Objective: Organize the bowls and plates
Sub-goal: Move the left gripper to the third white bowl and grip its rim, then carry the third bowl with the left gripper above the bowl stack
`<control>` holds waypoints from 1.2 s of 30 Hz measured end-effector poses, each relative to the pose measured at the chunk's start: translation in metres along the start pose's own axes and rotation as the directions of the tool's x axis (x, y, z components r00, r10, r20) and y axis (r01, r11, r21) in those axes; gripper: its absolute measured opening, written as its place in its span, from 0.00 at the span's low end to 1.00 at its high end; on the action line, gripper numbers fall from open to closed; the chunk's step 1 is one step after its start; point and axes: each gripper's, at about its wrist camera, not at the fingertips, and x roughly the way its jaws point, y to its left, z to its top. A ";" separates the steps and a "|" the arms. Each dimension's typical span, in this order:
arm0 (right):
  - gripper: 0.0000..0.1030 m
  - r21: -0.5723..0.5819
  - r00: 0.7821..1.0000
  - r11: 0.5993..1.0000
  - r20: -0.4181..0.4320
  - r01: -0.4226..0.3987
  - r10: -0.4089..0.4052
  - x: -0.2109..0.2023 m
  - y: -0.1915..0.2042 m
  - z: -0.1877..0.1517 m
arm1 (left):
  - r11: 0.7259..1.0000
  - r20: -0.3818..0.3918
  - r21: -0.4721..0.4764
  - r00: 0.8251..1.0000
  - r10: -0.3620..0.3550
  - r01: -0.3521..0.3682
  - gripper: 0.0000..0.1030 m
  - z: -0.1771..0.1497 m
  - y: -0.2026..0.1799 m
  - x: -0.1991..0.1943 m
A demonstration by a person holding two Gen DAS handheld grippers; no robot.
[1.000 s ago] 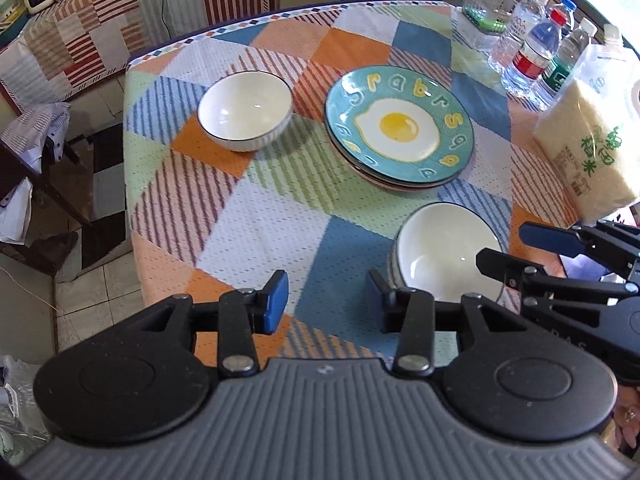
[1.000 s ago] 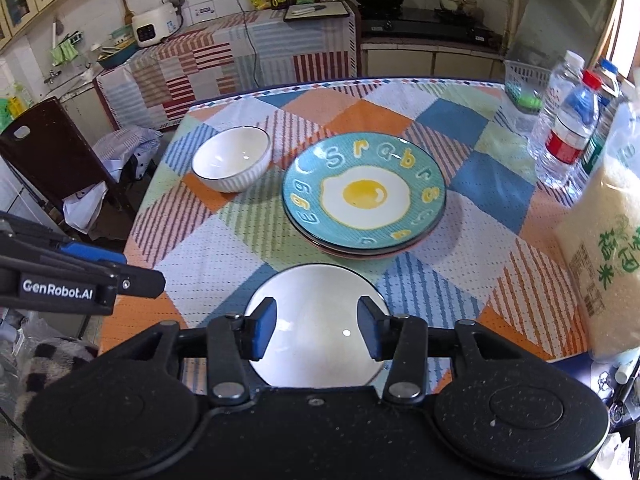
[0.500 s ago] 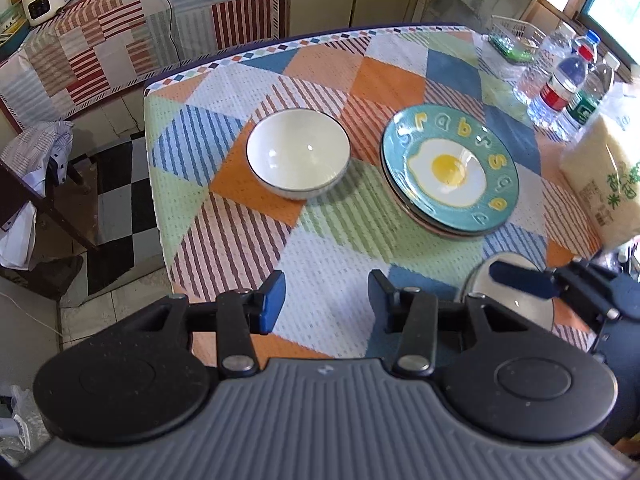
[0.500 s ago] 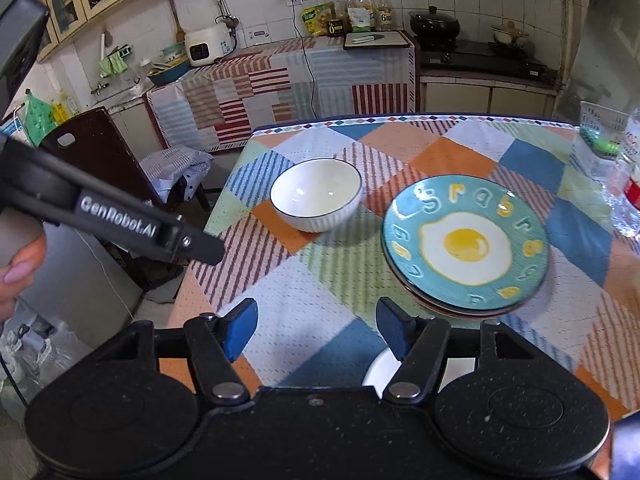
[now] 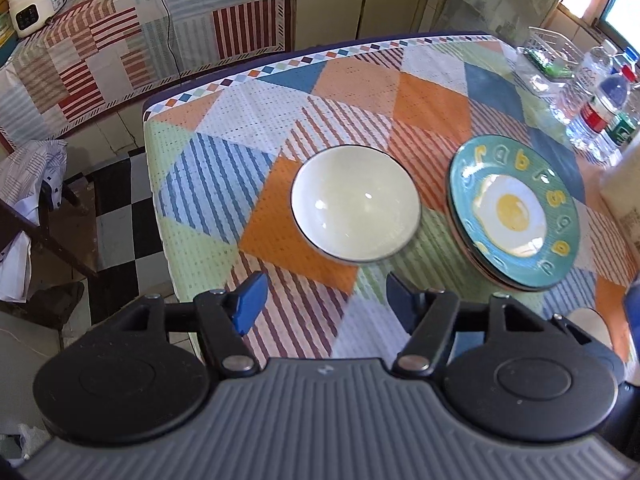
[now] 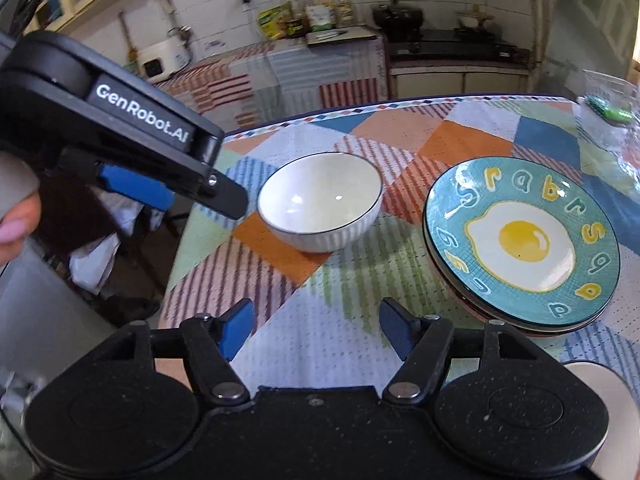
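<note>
A white bowl with a dark rim stands on the patchwork tablecloth; it also shows in the right wrist view. To its right is a stack of teal fried-egg plates, also in the right wrist view. A second white bowl peeks in at the near right edge, mostly hidden. My left gripper is open and empty, just short of the first bowl. My right gripper is open and empty above the near table. The left gripper's body shows left of the bowl.
Water bottles and a clear basket stand at the far right of the table. A rice bag sits at the right edge. A chair with cloth stands left of the table. A covered counter lies behind.
Both grippers have moved left, away from the near bowl and toward the far white bowl. Both jaws have opened wider. The near bowl has slid to the right edge of both views.
</note>
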 end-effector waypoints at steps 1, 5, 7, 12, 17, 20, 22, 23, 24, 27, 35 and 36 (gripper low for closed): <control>0.72 0.013 1.000 1.000 0.015 0.006 -0.006 0.006 -0.001 0.000 | 1.000 -0.002 0.001 1.000 -0.001 0.001 0.65 0.004 0.004 0.007; 0.72 0.014 0.999 0.999 0.028 0.029 -0.029 0.028 -0.003 0.000 | 1.000 -0.017 0.003 1.000 -0.006 0.007 0.67 0.014 0.015 0.035; 0.72 0.022 0.999 0.999 0.026 0.040 -0.040 0.039 -0.003 0.000 | 1.000 -0.022 -0.003 1.000 -0.009 0.009 0.67 0.016 0.018 0.050; 0.72 -0.004 0.997 0.997 0.016 0.077 -0.077 0.066 0.006 0.003 | 0.997 -0.032 -0.063 0.998 -0.051 0.049 0.66 0.018 0.031 0.083; 0.72 -0.081 0.987 0.985 0.048 0.154 -0.150 0.086 0.015 0.005 | 0.992 -0.026 -0.099 0.996 -0.087 0.084 0.64 0.023 0.038 0.107; 0.73 -0.124 0.980 0.974 0.076 0.192 -0.183 0.093 0.017 0.010 | 0.991 -0.025 -0.089 0.994 -0.105 0.103 0.61 0.026 0.040 0.113; 0.73 -0.146 0.983 0.972 0.059 0.182 -0.176 0.100 0.018 0.014 | 0.990 -0.029 -0.087 0.993 -0.115 0.113 0.48 0.028 0.041 0.117; 0.73 -0.153 0.983 0.971 0.056 0.183 -0.176 0.102 0.018 0.015 | 0.989 -0.036 -0.087 0.992 -0.119 0.115 0.45 0.029 0.040 0.120; 0.73 -0.157 0.982 0.970 0.059 0.184 -0.177 0.105 0.019 0.015 | 0.989 -0.045 -0.086 0.991 -0.122 0.118 0.41 0.030 0.040 0.123; 0.73 -0.162 0.980 0.967 0.052 0.197 -0.191 0.114 0.021 0.017 | 0.988 -0.077 -0.095 0.989 -0.127 0.119 0.26 0.026 0.037 0.132; 0.74 -0.142 0.985 0.976 0.056 0.168 -0.162 0.123 0.022 0.019 | 0.975 -0.057 -0.145 0.982 -0.179 0.169 0.15 0.021 0.041 0.130; 0.74 -0.128 0.986 0.978 0.056 0.164 -0.158 0.123 0.021 0.019 | 0.977 -0.060 -0.139 0.983 -0.173 0.163 0.15 0.021 0.040 0.130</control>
